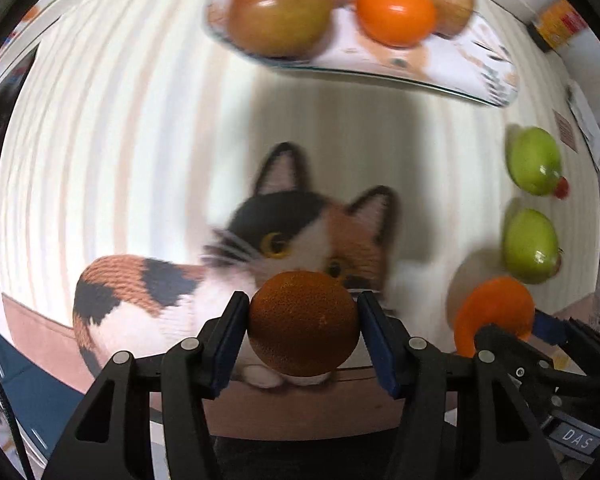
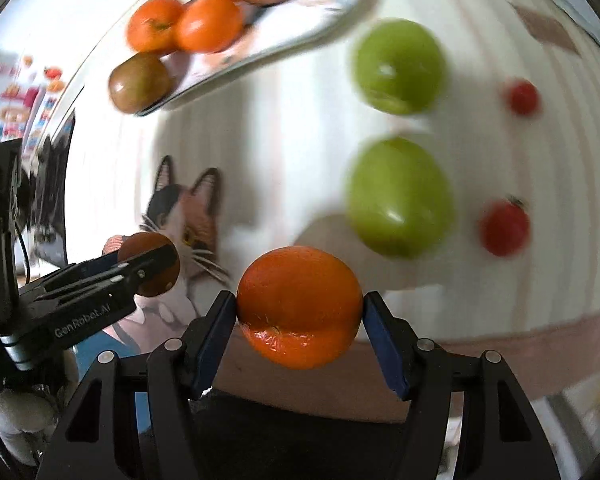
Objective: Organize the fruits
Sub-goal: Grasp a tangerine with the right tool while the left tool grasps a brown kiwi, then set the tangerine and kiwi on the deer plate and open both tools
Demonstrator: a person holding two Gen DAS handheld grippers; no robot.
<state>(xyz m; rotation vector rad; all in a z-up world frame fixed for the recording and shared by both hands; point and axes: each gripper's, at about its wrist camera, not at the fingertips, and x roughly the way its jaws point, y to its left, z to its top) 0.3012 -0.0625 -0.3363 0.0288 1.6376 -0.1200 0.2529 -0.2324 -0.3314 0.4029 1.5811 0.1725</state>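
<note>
Item: two oranges in transit, one per gripper. Left gripper (image 1: 303, 322) — jaws closed onto a dull, darker orange (image 1: 303, 323), pads on its left and right flanks, fruit raised above the cat-print cloth (image 1: 236, 264). Right gripper (image 2: 300, 312) — jaws closed onto a bright orange (image 2: 299, 306), likewise pinched across its middle and held off the table. Destination, by judgement: the patterned tray (image 1: 452, 68) at the far edge, already carrying two orange fruits, a brown-green fruit (image 1: 280, 12) and a tan one (image 1: 446, 2). Still loose on the striped tablecloth (image 1: 120, 120): two green apples (image 2: 400, 66) (image 2: 398, 196) and two small red tomatoes (image 2: 522, 97) (image 2: 504, 226), well to the right of the tray. Handling note: carry each orange level, keep the two grippers apart so that they do not knock, lower onto a bare patch of tray clear of the fruit already there, and let go only once the fruit rests — round fruit rolls. Orientation: both oranges are near-spherical, so no long axis worth naming; the bright one shows a crease and what may be its navel on the lower front, facing the camera. The dull one shows no stem end from either view.
</note>
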